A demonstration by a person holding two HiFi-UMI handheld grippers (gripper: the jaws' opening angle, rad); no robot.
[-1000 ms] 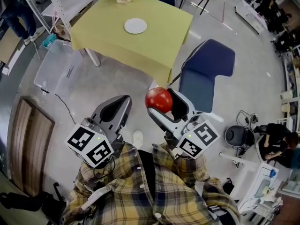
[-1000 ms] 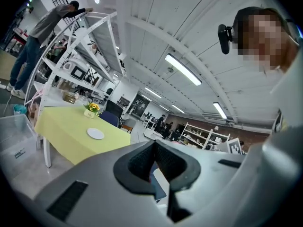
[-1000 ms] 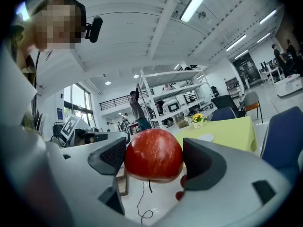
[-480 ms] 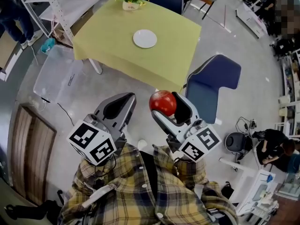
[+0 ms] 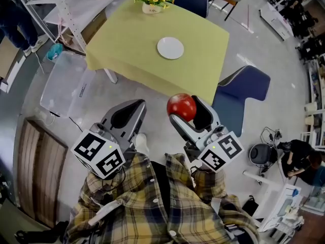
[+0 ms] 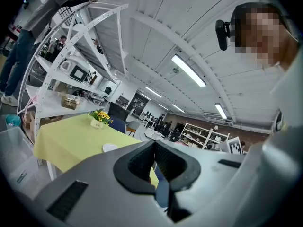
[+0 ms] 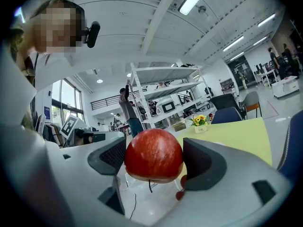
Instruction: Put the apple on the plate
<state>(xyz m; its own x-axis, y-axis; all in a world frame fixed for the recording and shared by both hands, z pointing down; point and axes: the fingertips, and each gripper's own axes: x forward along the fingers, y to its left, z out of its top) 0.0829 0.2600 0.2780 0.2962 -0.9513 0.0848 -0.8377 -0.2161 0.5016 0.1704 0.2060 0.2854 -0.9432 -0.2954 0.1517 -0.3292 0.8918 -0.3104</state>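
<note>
Head view: apple held in right gripper, off the table

1. Table point(image 5: 132, 44): covered with a yellow cloth and standing ahead of the person. A blue chair point(image 5: 242, 88) is at its right corner, and a clear storage bin point(image 5: 60, 83) lies on the floor to its left.
2. Person: a plaid shirt point(image 5: 167, 212) fills the bottom of the head view, with both grippers held out in front of it.
3. Left gripper point(image 5: 133, 105): the jaws are pressed together with nothing between them, as the left gripper view confirms. It points toward the table's near edge.
4. Right gripper point(image 5: 190, 109): the jaws are clamped on the apple point(image 5: 181, 106), one pad on each side. The right gripper view shows the red fruit sitting squarely between them.
5. Plate point(image 5: 170, 48): white, lying flat near the middle of the cloth.
6. Apple position: over the floor just short of the table's near edge, well apart from the plate.
7. Flower pot point(image 5: 152, 6): holds yellow blooms and stands at the table's far edge.
</note>
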